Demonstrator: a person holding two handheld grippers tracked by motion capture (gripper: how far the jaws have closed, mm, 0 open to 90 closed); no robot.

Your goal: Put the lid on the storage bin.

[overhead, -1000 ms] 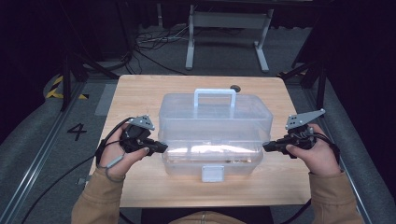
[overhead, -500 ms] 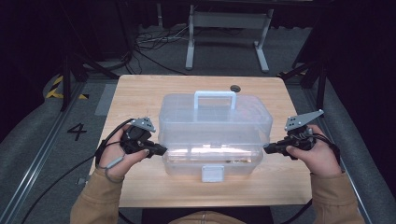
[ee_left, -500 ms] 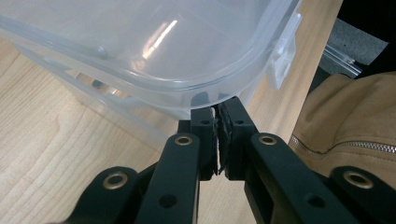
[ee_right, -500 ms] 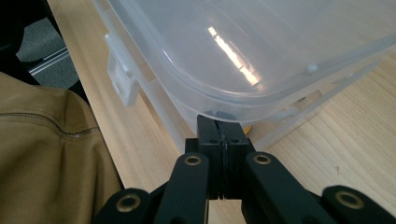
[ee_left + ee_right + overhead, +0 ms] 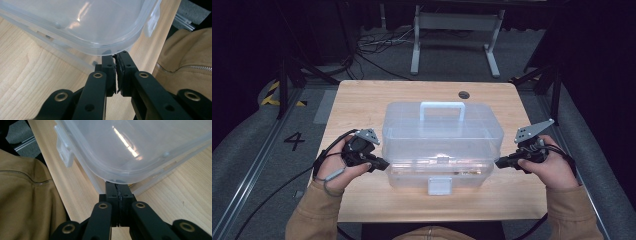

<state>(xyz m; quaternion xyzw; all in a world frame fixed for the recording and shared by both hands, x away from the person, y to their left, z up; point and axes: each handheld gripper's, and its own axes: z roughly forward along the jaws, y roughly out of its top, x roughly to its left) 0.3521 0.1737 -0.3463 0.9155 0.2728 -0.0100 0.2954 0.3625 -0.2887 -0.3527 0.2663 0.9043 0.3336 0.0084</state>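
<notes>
We see a clear plastic storage box (image 5: 442,145) with a white handle (image 5: 442,106) and a front latch (image 5: 438,185) sitting in the middle of the wooden bench (image 5: 362,105). Our left gripper (image 5: 383,164) rests at the box's left front corner, its jaws closed together with nothing between them, tips tucked under the lid's rim (image 5: 110,51). Our right gripper (image 5: 501,162) mirrors it at the right front corner, jaws pressed fully together and empty, tips just beneath the overhanging rim (image 5: 117,178). Tan sleeves (image 5: 314,210) come in from below.
</notes>
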